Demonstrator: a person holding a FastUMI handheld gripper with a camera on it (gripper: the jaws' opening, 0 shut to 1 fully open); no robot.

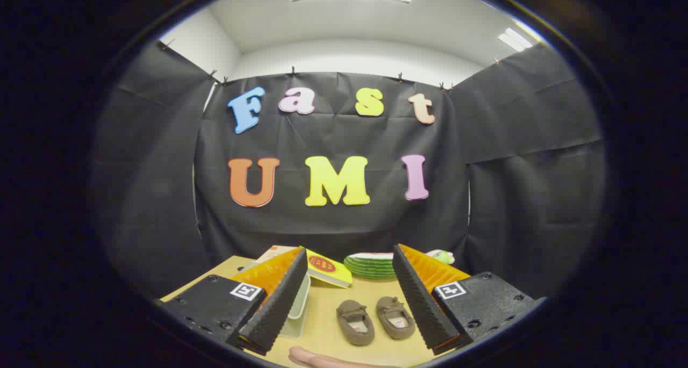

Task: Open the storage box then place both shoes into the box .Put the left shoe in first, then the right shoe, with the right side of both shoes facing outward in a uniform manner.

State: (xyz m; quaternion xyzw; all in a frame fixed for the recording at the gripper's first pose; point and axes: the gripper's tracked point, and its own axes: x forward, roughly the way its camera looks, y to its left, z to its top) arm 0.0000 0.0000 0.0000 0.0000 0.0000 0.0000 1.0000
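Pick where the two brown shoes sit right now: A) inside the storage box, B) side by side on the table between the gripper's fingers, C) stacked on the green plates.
B: the brown shoes lie side by side on the table, between the open gripper fingers.

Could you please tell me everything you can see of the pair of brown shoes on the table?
The pair of brown shoes is small and slipper-like, in what looks like soft suede or felt, each with a strap or bow across the top and a pale insole showing through the opening. They lie side by side, upright on their soles on the wooden table, toes pointing away, apart from each other or barely touching. They sit between the fingers of the open gripper, which touches neither. A storage box stands beside them.
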